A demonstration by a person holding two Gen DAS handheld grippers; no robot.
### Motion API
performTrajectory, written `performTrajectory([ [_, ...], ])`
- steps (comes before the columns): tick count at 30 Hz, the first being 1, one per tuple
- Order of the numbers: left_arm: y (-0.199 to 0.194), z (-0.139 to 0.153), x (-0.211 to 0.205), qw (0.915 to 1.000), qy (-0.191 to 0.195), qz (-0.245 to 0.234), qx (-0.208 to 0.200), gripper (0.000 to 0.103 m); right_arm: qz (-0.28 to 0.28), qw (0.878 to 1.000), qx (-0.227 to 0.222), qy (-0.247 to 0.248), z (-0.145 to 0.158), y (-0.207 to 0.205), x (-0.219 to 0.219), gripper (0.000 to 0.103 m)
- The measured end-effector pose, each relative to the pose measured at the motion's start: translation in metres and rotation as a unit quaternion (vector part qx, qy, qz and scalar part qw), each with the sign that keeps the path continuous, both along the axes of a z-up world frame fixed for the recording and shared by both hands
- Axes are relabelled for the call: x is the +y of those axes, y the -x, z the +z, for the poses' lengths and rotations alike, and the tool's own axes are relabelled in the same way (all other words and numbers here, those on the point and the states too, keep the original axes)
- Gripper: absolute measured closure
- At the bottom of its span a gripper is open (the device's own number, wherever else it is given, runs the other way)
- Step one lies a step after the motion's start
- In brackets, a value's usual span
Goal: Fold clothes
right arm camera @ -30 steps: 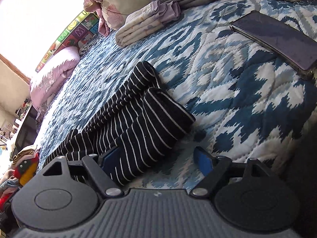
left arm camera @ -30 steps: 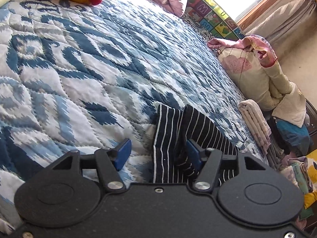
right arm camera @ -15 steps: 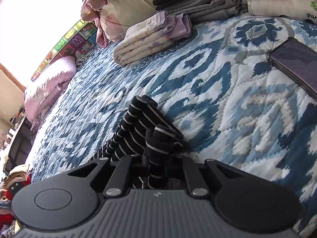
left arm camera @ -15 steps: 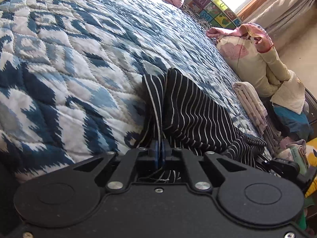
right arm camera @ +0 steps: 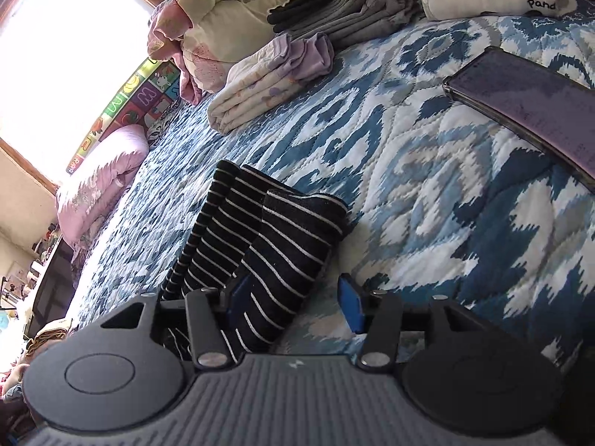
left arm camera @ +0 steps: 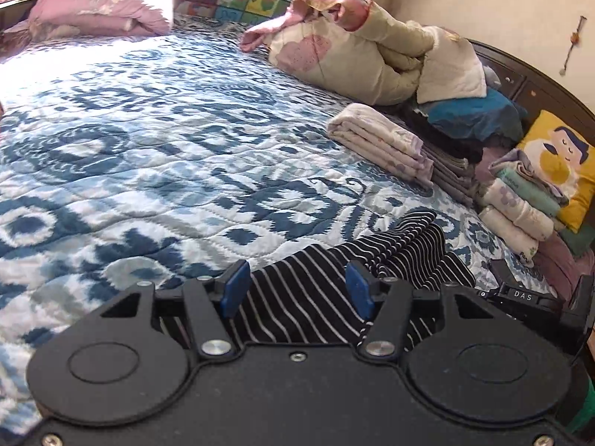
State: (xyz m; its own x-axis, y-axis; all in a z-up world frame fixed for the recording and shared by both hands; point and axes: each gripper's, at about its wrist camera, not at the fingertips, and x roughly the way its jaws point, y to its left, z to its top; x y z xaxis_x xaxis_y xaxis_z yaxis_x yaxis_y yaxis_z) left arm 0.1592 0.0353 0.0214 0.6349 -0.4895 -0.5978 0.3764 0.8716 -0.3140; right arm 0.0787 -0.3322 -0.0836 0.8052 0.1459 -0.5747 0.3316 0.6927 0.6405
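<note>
1. Blue pads on my left gripper stand wide apart, the black striped garment lying loose between them on the blue-and-white quilt.
2. My right gripper is spread wide too; the garment's folded end rests against its left pad, the right pad clear of it.
3. Further out I see a folded lilac cloth and, right of the garment, a dark phone on the quilt.
4. A cream comforter is heaped beyond.
</note>
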Motion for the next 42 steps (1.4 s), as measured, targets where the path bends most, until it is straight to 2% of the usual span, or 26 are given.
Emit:
performTrajectory([
  [2, -0.027, -0.003, -0.026, 0.9981, -0.030, -0.054, -0.001, 0.047, 0.000, 1.000, -0.002, -0.007, -0.003, -0.001, -0.002, 0.051],
  [4, -0.054, -0.010, -0.053, 0.9908, -0.077, -0.110, -0.013, 0.047, -0.001, 1.000, -0.007, -0.015, -0.006, -0.002, -0.004, 0.051],
  [5, -0.069, -0.016, -0.061, 0.9883, -0.080, -0.130, 0.001, 0.048, -0.001, 1.000, -0.010, -0.015, -0.008, -0.002, -0.004, 0.051],
  [8, -0.109, -0.034, -0.078, 0.9817, -0.052, -0.173, 0.058, 0.051, 0.011, 1.000, -0.018, 0.009, -0.007, -0.005, 0.003, 0.048],
  [10, -0.129, -0.046, -0.096, 0.9702, -0.048, -0.217, 0.095, 0.057, 0.017, 0.999, -0.023, 0.020, -0.007, -0.007, 0.007, 0.042],
  [12, -0.137, -0.056, -0.114, 0.9571, -0.070, -0.255, 0.119, 0.069, 0.021, 0.999, -0.030, 0.019, -0.007, -0.009, 0.010, 0.036],
  [14, -0.140, -0.066, -0.134, 0.9420, -0.096, -0.294, 0.131, 0.069, 0.022, 0.999, -0.037, 0.021, -0.008, -0.014, 0.011, 0.036],
  [15, -0.141, -0.068, -0.140, 0.9368, -0.095, -0.309, 0.135, 0.069, 0.021, 0.999, -0.039, 0.021, -0.008, -0.016, 0.011, 0.038],
  [18, -0.138, -0.071, -0.155, 0.9262, -0.100, -0.339, 0.131, 0.076, 0.018, 0.999, -0.038, 0.007, -0.012, -0.022, 0.005, 0.062],
  [19, -0.136, -0.071, -0.158, 0.9240, -0.104, -0.346, 0.125, 0.082, 0.019, 0.999, -0.035, 0.000, -0.014, -0.025, 0.002, 0.077],
  [20, -0.131, -0.070, -0.160, 0.9226, -0.109, -0.352, 0.114, 0.086, 0.022, 0.999, -0.031, -0.008, -0.016, -0.028, -0.001, 0.087],
  [23, -0.122, -0.062, -0.156, 0.9306, -0.119, -0.338, 0.077, 0.090, 0.026, 0.999, -0.029, -0.023, -0.016, -0.032, -0.006, 0.091],
  [27, -0.117, -0.038, -0.127, 0.9545, -0.081, -0.286, 0.015, 0.090, 0.039, 0.998, -0.034, -0.023, -0.003, -0.044, -0.005, 0.092],
  [29, -0.121, -0.027, -0.108, 0.9643, -0.062, -0.257, -0.006, 0.090, 0.053, 0.997, -0.050, -0.001, 0.012, -0.056, -0.001, 0.092],
  [35, -0.142, -0.003, -0.057, 0.9882, -0.016, -0.145, -0.046, 0.090, 0.109, 0.990, -0.083, 0.044, 0.059, -0.133, 0.015, 0.093],
  [39, -0.157, 0.002, -0.019, 0.9963, 0.014, -0.060, -0.059, 0.090, 0.168, 0.977, -0.102, 0.085, 0.090, -0.195, 0.046, 0.093],
  [42, -0.164, 0.000, 0.014, 0.9971, 0.040, 0.009, -0.064, 0.090, 0.215, 0.963, -0.113, 0.114, 0.112, -0.236, 0.078, 0.093],
])
